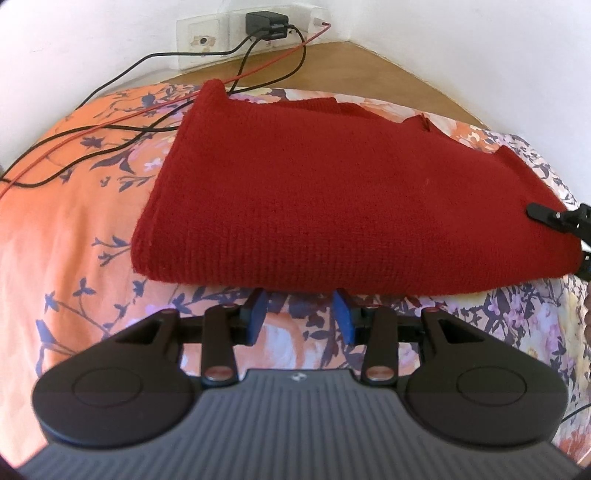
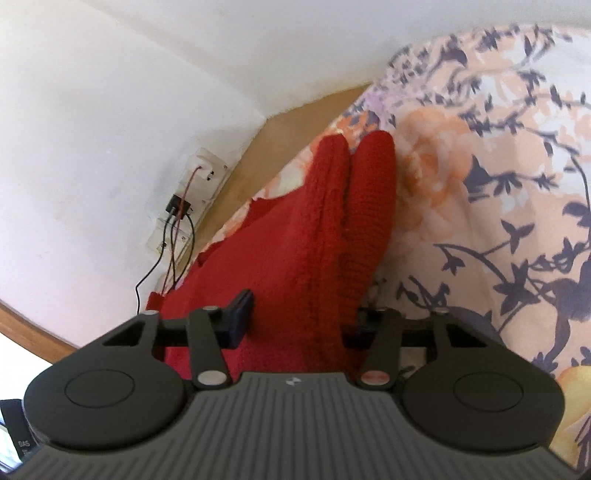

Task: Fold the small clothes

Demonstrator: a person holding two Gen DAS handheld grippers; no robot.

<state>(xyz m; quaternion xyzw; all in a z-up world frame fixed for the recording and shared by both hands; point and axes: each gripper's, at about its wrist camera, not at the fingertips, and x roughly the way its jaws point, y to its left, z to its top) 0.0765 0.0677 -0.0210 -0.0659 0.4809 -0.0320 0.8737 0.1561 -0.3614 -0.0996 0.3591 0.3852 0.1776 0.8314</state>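
A red knitted garment (image 1: pixel 332 192) lies folded in layers on a floral orange bedsheet (image 1: pixel 74 240). My left gripper (image 1: pixel 301 314) is open just short of the garment's near folded edge, with only sheet between its blue pads (image 1: pixel 258 314). At the garment's right edge, a finger of my right gripper (image 1: pixel 543 212) rests on top of the cloth. In the right wrist view the right gripper (image 2: pixel 301 321) stands open and straddles the thick edge of the garment (image 2: pixel 332 221). Its left finger lies on top of the cloth, and the cloth partly hides the right one.
Black and red cables (image 1: pixel 110 133) trail across the sheet from a charger in a wall socket (image 1: pixel 266 24) and pass behind the garment's far left corner. A wooden ledge (image 1: pixel 332 62) runs along the white wall. Bare sheet (image 2: pixel 480 184) lies to the right of the garment.
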